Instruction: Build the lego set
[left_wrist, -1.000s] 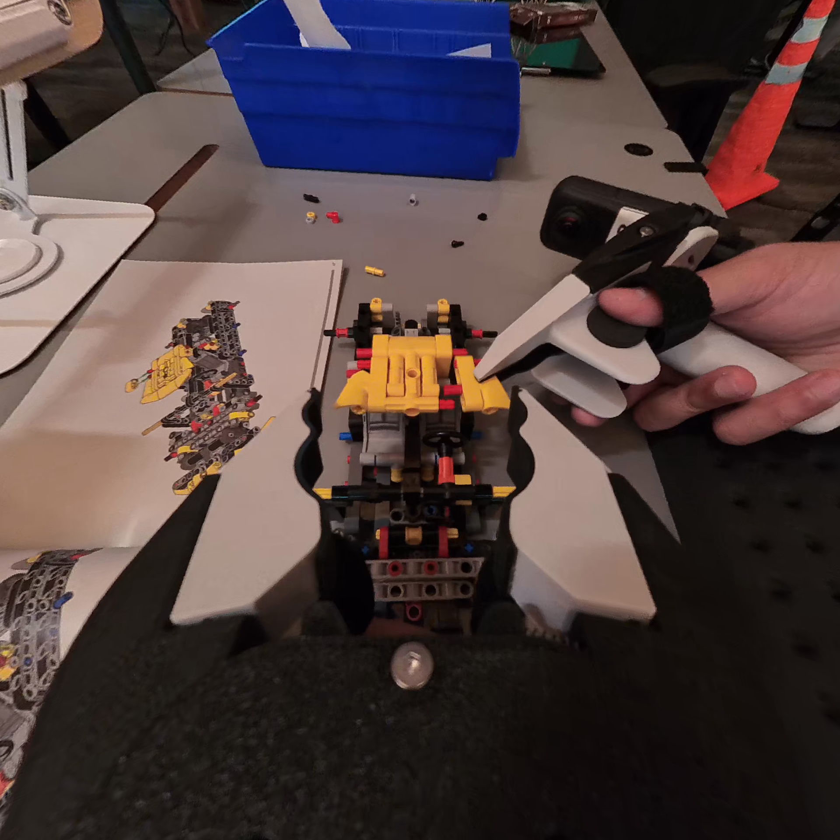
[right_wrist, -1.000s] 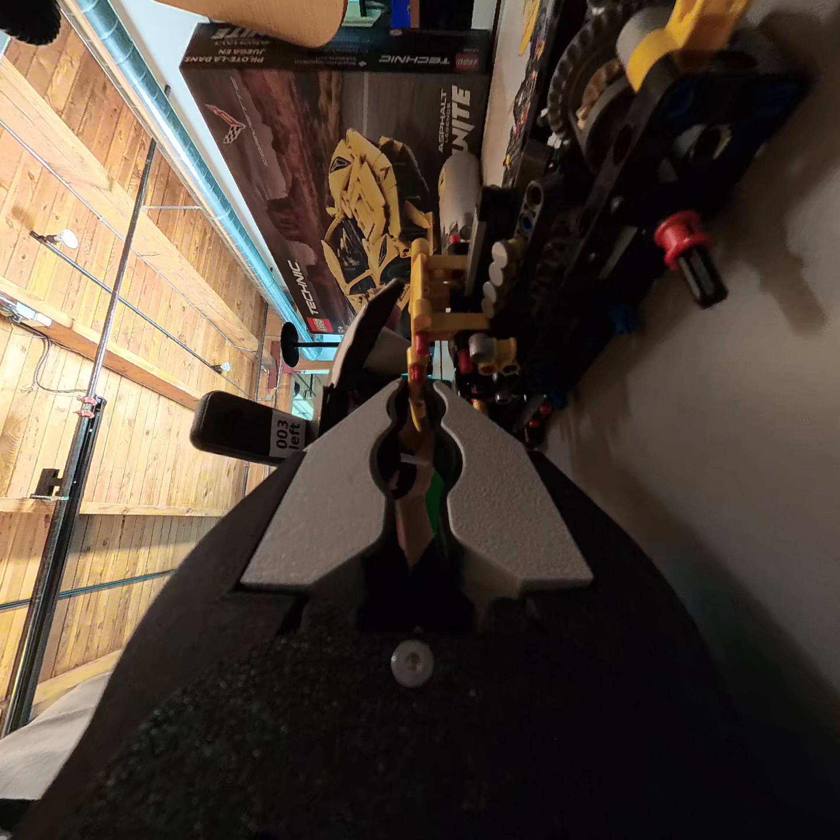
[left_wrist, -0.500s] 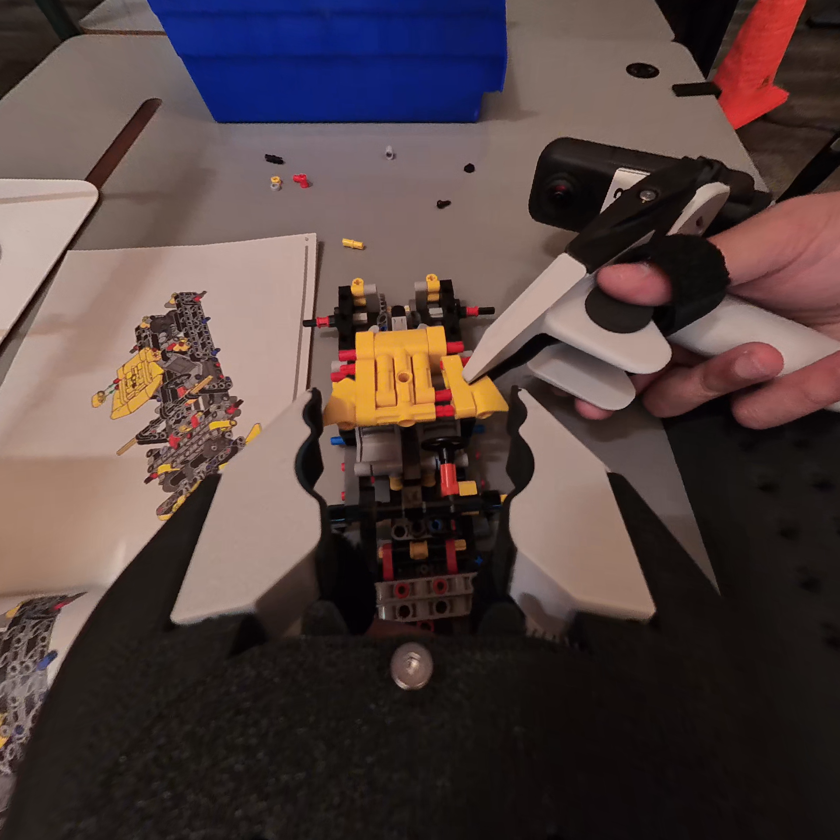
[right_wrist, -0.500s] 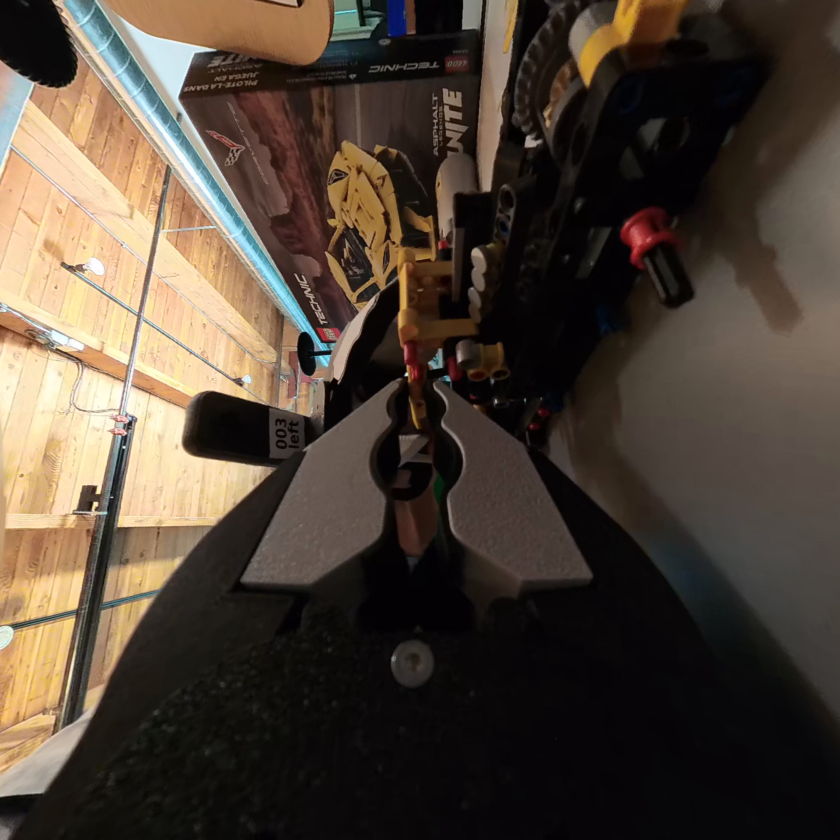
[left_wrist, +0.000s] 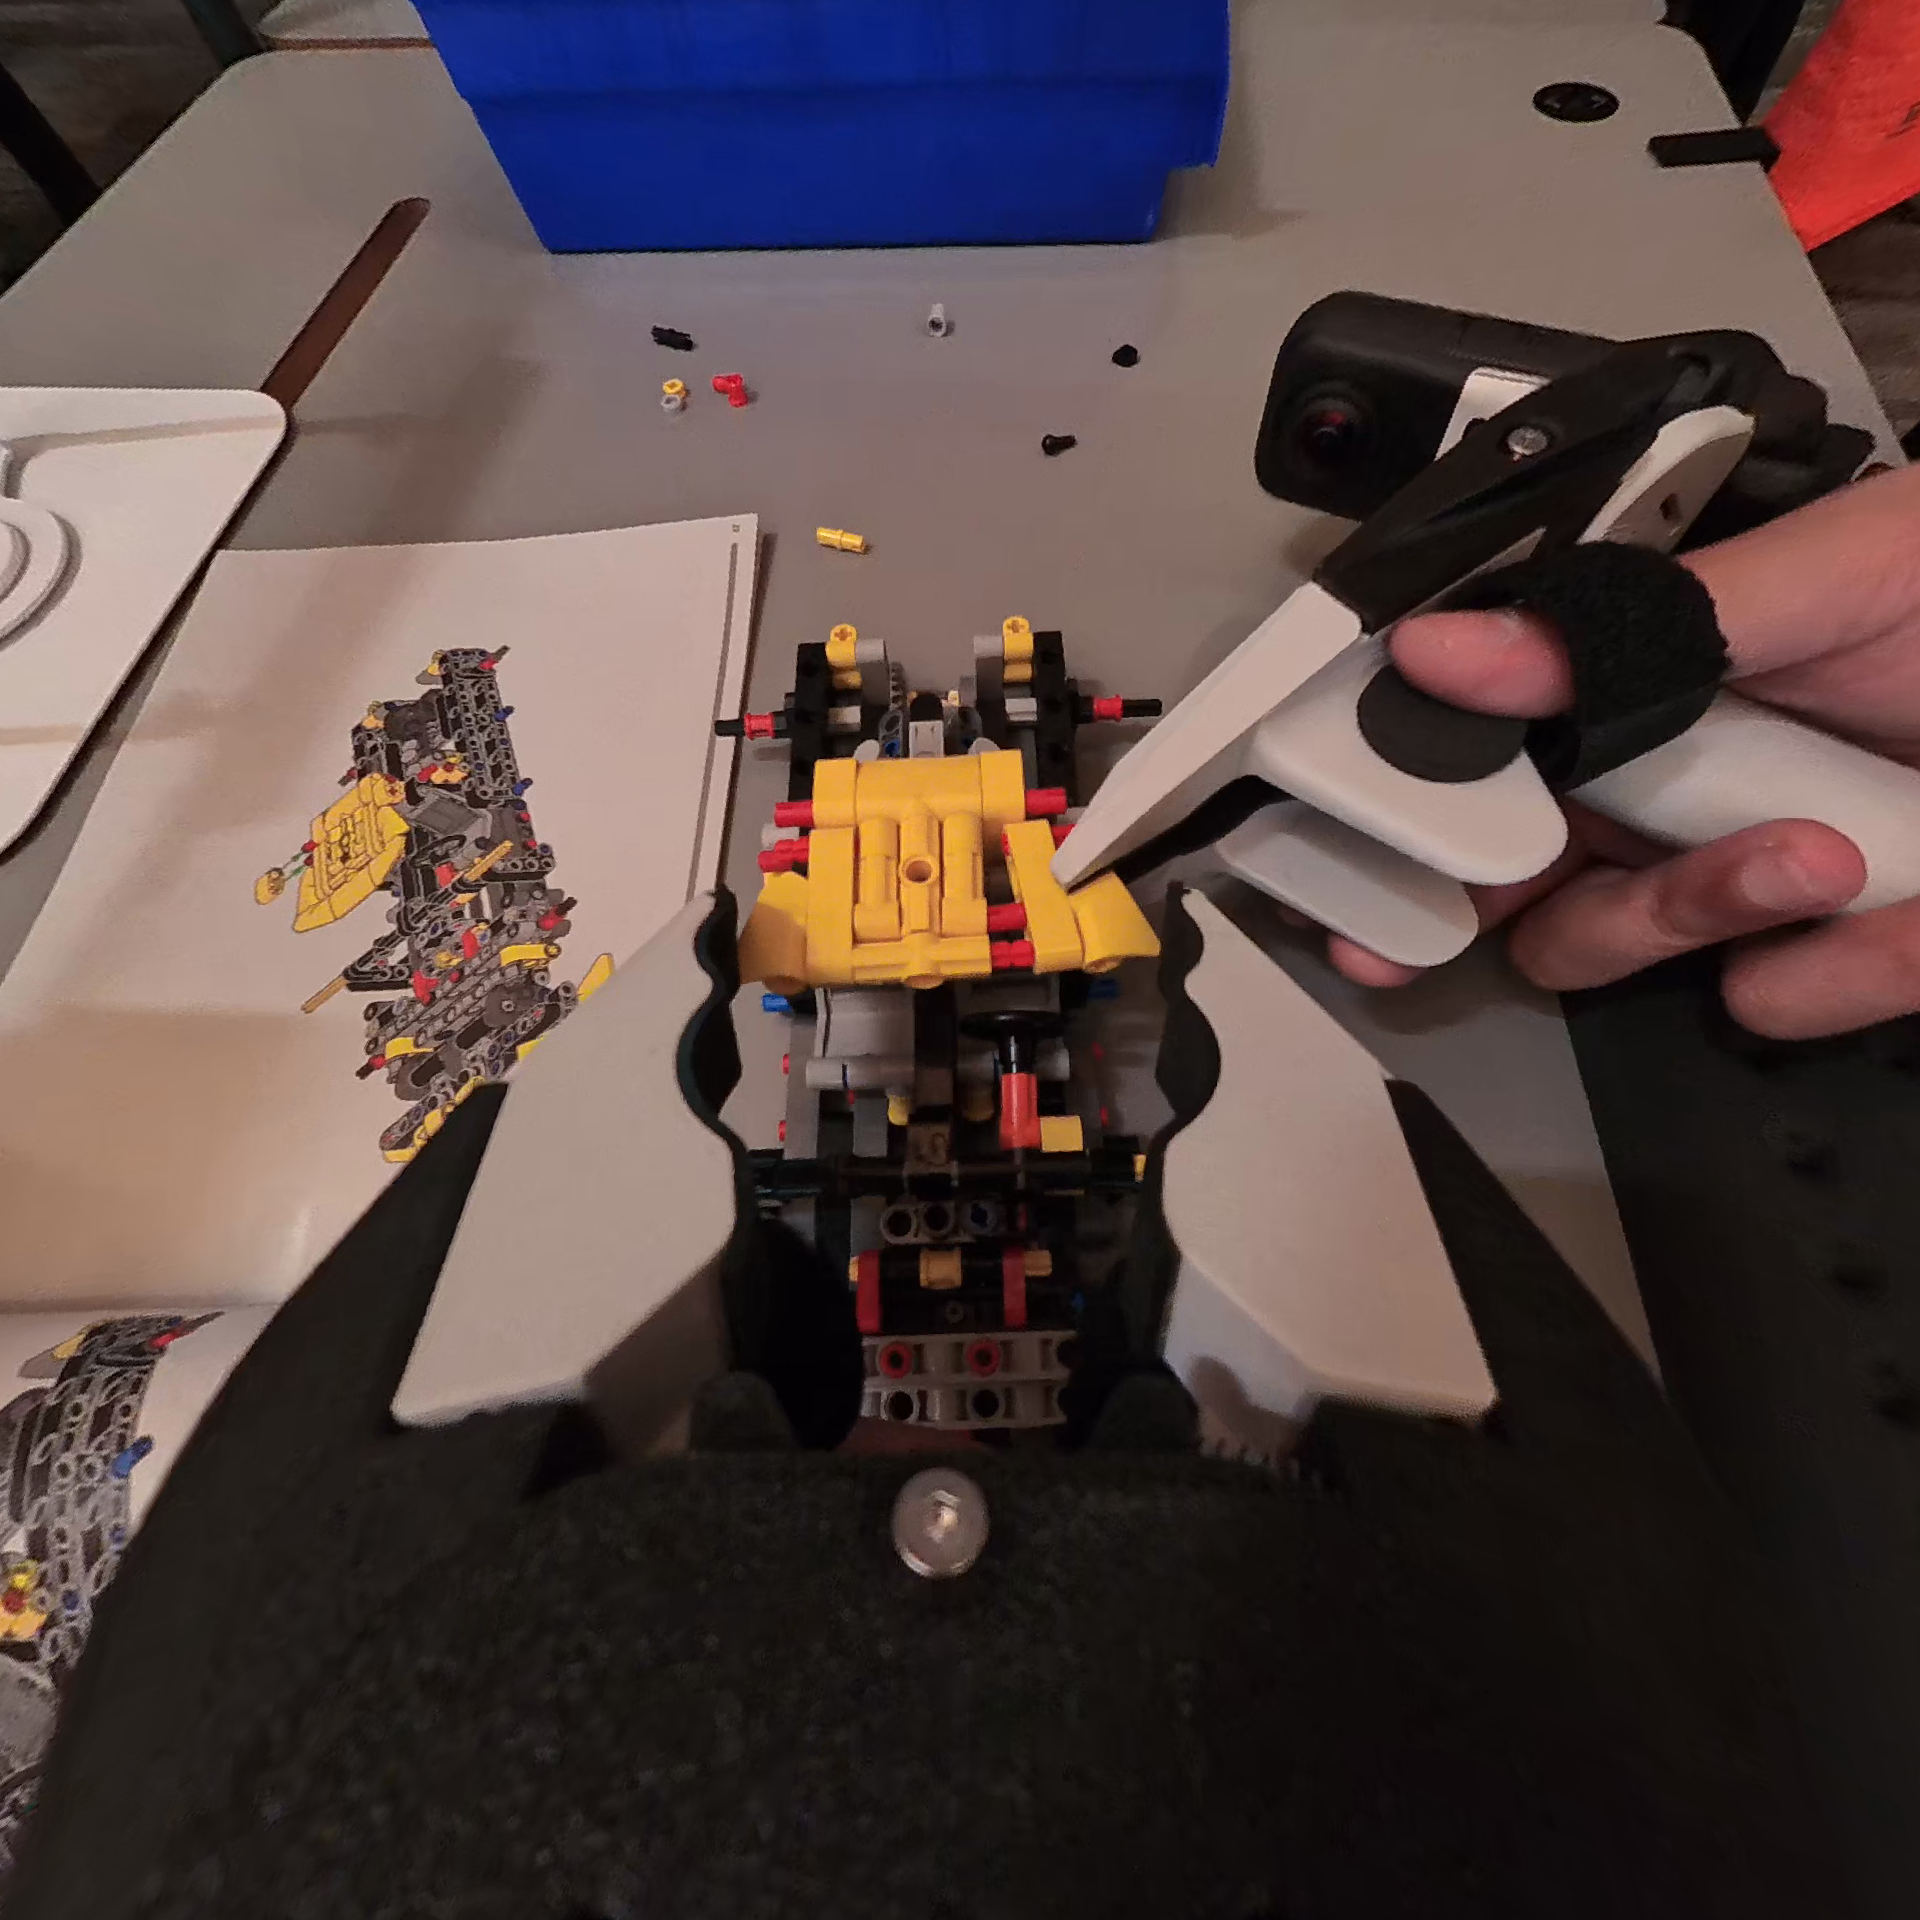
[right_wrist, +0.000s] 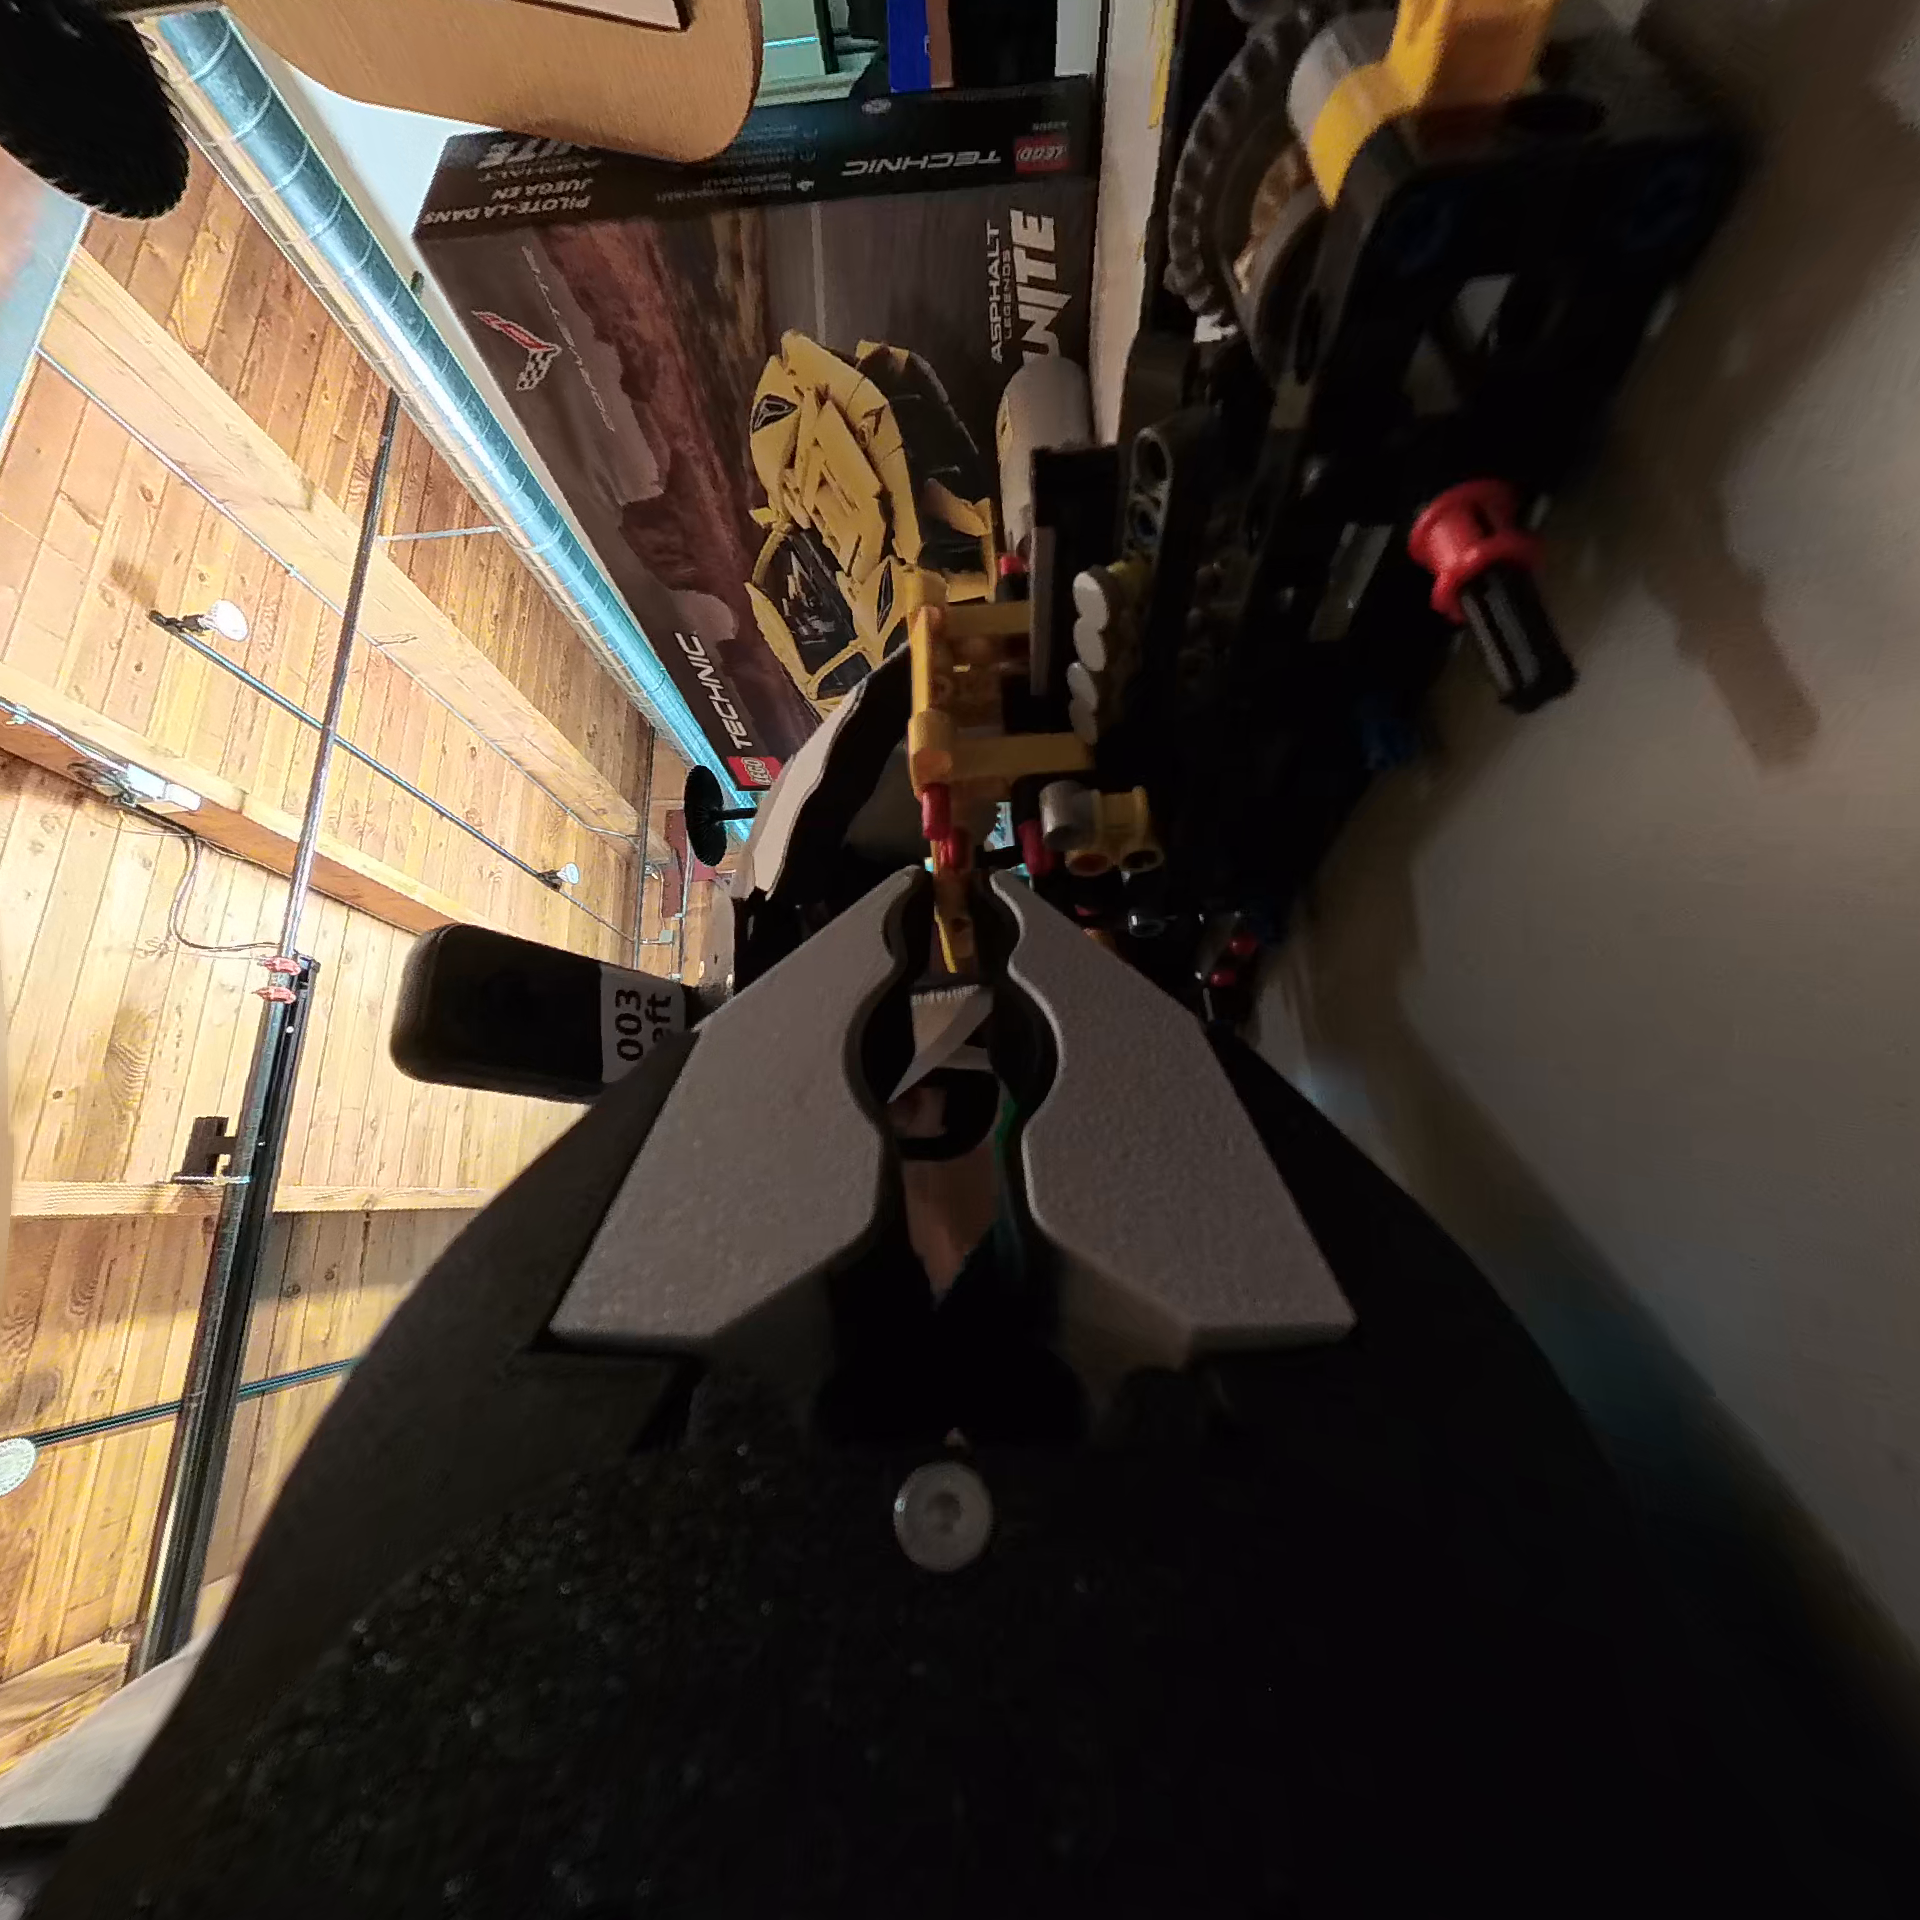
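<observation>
The lego car chassis (left_wrist: 935, 1101), black and grey with red pins, lies on the grey table between my left gripper's fingers. My left gripper (left_wrist: 945, 899) grips the chassis by its sides. A yellow panel assembly (left_wrist: 904, 894) sits on top of the chassis. My right gripper (left_wrist: 1075, 873), held by a hand, comes in from the right, with its tips on the panel's right edge. In the right wrist view my right gripper (right_wrist: 951, 888) is shut on the thin edge of the yellow panel (right_wrist: 977, 748); the chassis (right_wrist: 1299, 520) lies beyond.
An instruction sheet (left_wrist: 436, 831) lies left of the chassis, a white tray (left_wrist: 104, 540) farther left. A blue bin (left_wrist: 831, 125) stands at the back, with small loose pins (left_wrist: 842, 538) before it. A black mat (left_wrist: 1766, 1247) lies at right. The set's box (right_wrist: 779, 416) stands behind. The grippers are tip to tip, or close to it.
The left wrist view has tilted down and closed in on the table; the blue bin slid up out of frame. Both grippers keep their hold on the chassis and the yellow panel.
</observation>
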